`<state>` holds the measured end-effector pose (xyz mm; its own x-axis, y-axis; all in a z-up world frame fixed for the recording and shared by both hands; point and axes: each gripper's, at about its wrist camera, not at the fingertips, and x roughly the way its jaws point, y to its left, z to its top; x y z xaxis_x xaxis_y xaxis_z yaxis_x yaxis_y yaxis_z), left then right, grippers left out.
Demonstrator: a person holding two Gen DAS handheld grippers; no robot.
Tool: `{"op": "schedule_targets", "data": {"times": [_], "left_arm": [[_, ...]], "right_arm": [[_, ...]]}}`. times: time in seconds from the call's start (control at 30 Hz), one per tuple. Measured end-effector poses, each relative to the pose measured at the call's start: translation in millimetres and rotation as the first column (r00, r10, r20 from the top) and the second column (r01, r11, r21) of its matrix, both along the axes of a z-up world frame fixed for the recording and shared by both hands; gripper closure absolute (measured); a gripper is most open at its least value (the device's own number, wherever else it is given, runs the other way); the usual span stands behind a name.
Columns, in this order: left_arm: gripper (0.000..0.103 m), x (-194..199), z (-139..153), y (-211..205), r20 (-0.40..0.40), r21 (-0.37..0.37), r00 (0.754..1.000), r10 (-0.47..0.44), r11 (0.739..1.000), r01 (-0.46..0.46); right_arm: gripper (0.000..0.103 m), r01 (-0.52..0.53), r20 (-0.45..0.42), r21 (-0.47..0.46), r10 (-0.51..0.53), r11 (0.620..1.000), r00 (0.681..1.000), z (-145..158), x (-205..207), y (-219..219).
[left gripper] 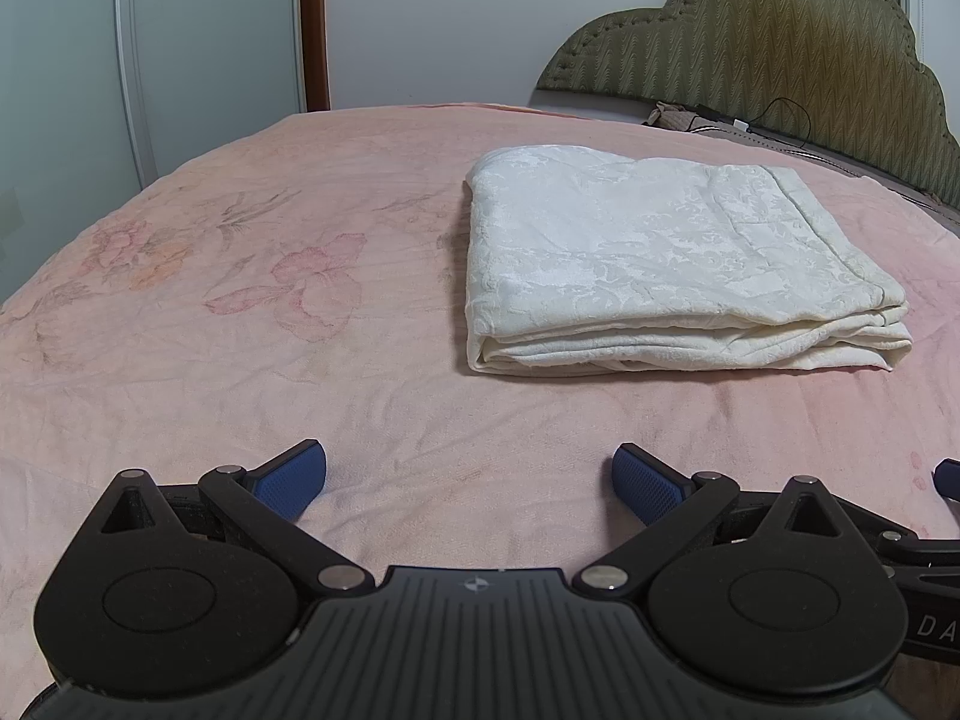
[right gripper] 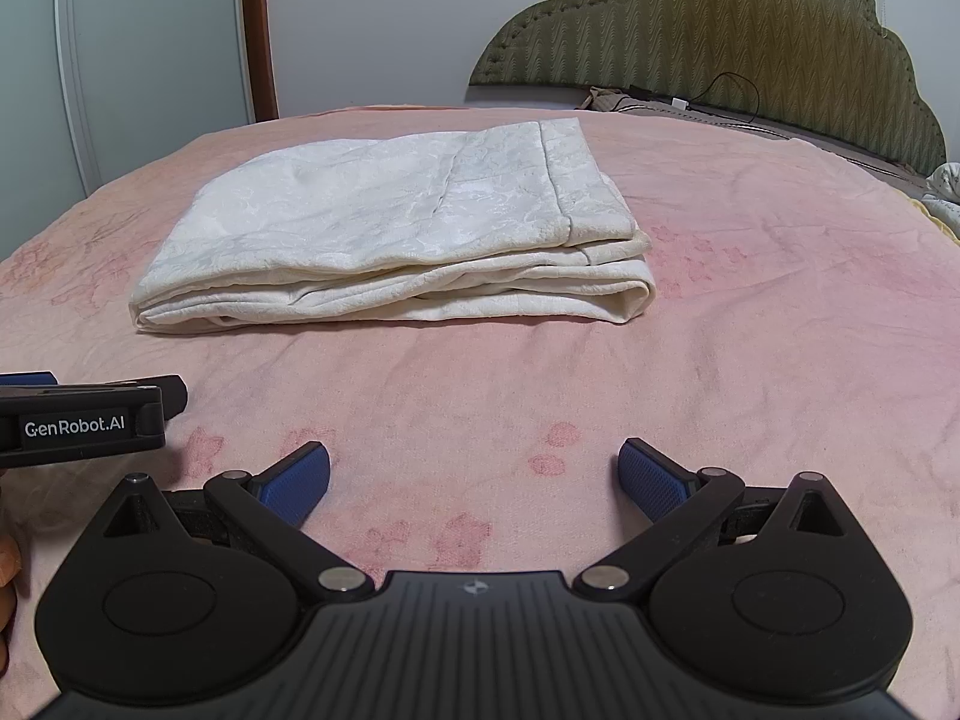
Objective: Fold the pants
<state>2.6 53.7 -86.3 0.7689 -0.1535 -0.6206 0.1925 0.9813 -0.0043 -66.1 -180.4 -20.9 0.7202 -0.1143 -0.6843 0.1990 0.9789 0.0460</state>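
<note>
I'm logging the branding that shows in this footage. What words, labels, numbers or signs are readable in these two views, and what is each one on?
"GenRobot.AI": white print on the black side of the left gripper, seen in the right wrist view.
"DA": white letters, cut off at the frame edge, on the black body of the right gripper, seen in the left wrist view.
No readable text on the pants or the bedspread.

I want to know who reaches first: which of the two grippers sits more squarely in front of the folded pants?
The right gripper: in its view the folded white pants lie nearly straight ahead. From the left gripper, they lie off to the right. Both are open and clear of them.
</note>
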Motion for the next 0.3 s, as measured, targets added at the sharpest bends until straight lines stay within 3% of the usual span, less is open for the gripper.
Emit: {"op": "schedule_targets", "data": {"times": [0.3], "left_arm": [[0.001, -1.8, 1.3, 5.9, 0.0, -0.027, 1.0, -0.018, 0.999, 0.018]], "right_arm": [[0.0, -0.002, 0.0, 0.001, 0.002, 1.0, 1.0, 0.1, 0.0, 0.1]]}}
